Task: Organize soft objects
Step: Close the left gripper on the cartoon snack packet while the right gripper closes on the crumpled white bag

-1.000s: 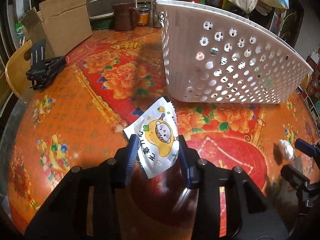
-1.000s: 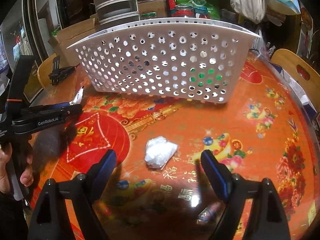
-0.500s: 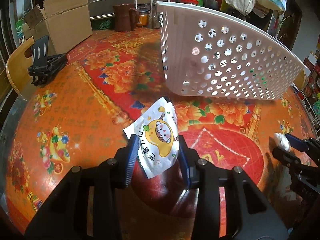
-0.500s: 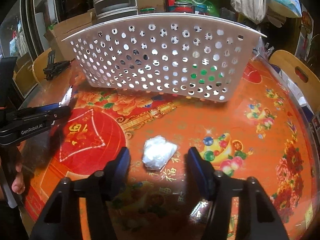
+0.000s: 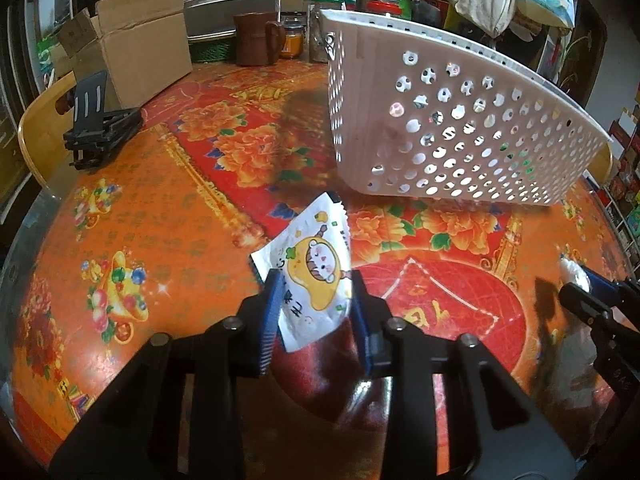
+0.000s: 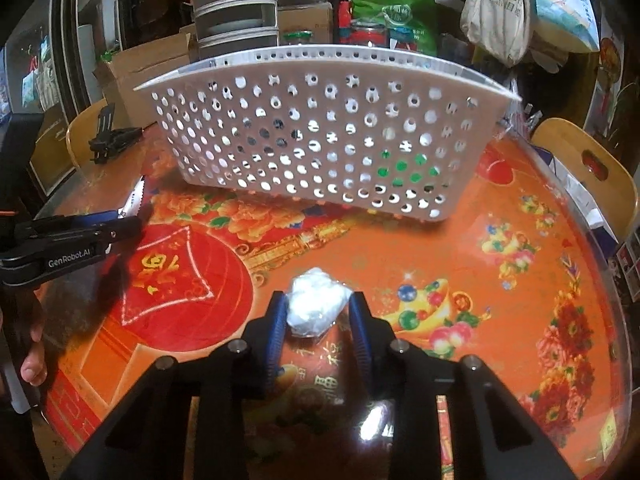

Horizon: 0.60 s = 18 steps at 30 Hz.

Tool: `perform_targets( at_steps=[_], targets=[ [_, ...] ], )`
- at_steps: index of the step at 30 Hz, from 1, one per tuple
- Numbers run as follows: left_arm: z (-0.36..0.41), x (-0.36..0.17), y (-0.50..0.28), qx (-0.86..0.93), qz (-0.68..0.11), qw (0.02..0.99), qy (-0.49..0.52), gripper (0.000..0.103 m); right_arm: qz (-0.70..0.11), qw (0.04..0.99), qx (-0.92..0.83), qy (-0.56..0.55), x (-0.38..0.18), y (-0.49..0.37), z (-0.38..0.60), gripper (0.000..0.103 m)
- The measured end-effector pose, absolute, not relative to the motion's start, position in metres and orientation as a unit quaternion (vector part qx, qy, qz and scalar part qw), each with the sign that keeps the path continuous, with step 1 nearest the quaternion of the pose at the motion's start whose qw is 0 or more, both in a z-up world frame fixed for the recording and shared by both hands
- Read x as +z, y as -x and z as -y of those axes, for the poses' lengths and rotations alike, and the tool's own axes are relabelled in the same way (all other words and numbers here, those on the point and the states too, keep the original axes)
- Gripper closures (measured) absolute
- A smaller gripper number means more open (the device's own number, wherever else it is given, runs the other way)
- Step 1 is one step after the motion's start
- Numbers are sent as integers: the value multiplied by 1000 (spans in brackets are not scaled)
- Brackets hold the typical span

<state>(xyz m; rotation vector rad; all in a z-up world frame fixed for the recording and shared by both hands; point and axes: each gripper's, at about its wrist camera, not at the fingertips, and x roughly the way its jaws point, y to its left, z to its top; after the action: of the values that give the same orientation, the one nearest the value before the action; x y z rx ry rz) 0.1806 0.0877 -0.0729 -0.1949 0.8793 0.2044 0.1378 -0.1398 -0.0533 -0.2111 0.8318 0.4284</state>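
My left gripper [image 5: 316, 300] is shut on a white packet with a yellow cartoon figure [image 5: 310, 264], held above the red and orange tablecloth. My right gripper [image 6: 318, 312] is shut on a crumpled white soft wad [image 6: 316, 306] that rests on the table. A white perforated basket [image 5: 452, 132] stands beyond both; it also shows in the right wrist view [image 6: 320, 140]. The left gripper shows at the left of the right wrist view [image 6: 120, 224], the right gripper at the right edge of the left wrist view [image 5: 580, 288].
A black folded stand [image 5: 100, 132] and a cardboard box [image 5: 136, 60] sit at the far left. A brown jug [image 5: 256, 40], jars and bags crowd the table's back. A wooden chair back [image 6: 588, 168] stands at the right edge.
My right gripper has closed from wide open onto the white wad. My left gripper has kept its hold on the packet and lifted slightly toward the basket.
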Motion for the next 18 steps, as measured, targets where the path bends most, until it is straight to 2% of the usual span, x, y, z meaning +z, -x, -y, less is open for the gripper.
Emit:
perform_targets(
  at_steps=[12, 18],
  targets=[
    [-87, -57, -168, 101, -399, 908, 80, 91, -382, 895, 208, 100, -36, -132, 146, 73],
    [-81, -48, -163, 104, -386, 914, 67, 92, -380, 896, 207, 96, -34, -132, 149, 73]
  ],
)
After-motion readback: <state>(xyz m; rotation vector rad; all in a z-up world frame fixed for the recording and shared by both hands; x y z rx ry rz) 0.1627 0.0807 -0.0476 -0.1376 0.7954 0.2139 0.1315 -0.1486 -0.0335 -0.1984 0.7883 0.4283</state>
